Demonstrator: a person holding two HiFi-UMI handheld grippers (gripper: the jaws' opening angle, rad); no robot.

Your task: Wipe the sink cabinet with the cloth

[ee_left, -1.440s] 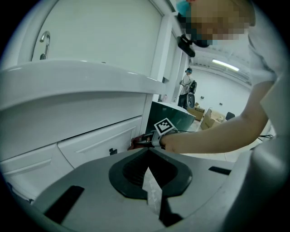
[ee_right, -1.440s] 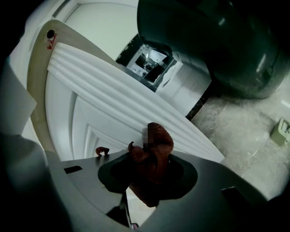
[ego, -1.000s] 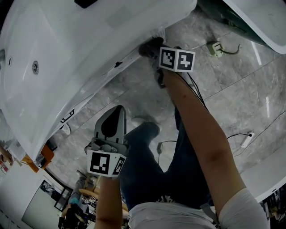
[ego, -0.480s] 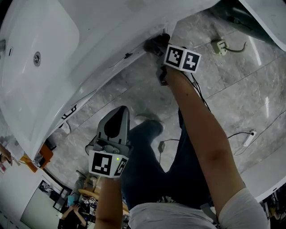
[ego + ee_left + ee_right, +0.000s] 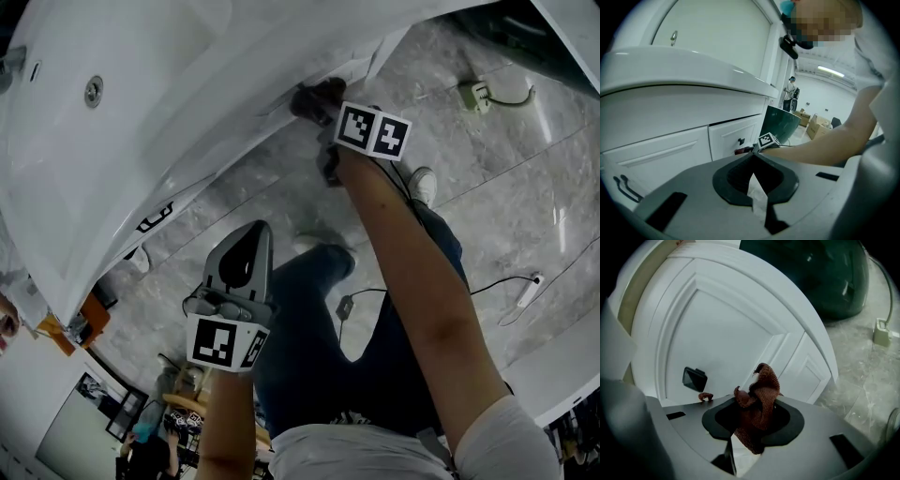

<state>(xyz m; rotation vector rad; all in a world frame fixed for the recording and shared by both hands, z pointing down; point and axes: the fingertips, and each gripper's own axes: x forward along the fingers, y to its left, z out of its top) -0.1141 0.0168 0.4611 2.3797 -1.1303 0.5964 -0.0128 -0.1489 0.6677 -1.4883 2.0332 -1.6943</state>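
The white sink cabinet [image 5: 246, 120] fills the head view's upper left, its basin [image 5: 66, 141] on top. My right gripper [image 5: 317, 101] is shut on a dark reddish-brown cloth [image 5: 764, 380], which is pressed against a panelled cabinet door [image 5: 731, 329] close to a black knob [image 5: 694, 378]. The right gripper [image 5: 761, 395] holds the cloth bunched between its jaws. My left gripper [image 5: 249, 234] hangs lower, away from the cabinet, shut with nothing in it. In the left gripper view the left gripper [image 5: 752, 158] faces the drawers [image 5: 733, 136], with the cloth [image 5: 743, 151] beyond it.
A dark green tub [image 5: 820, 273] stands on the grey marble floor [image 5: 506, 178] to the right of the cabinet. A socket block with a cable [image 5: 478, 94] and other cables [image 5: 511, 281] lie on the floor. The person's legs and a shoe [image 5: 422, 184] are below.
The right gripper with the cloth has shifted slightly along the cabinet front. The person's leg and shoe have stepped to the right. The left gripper has kept its place.
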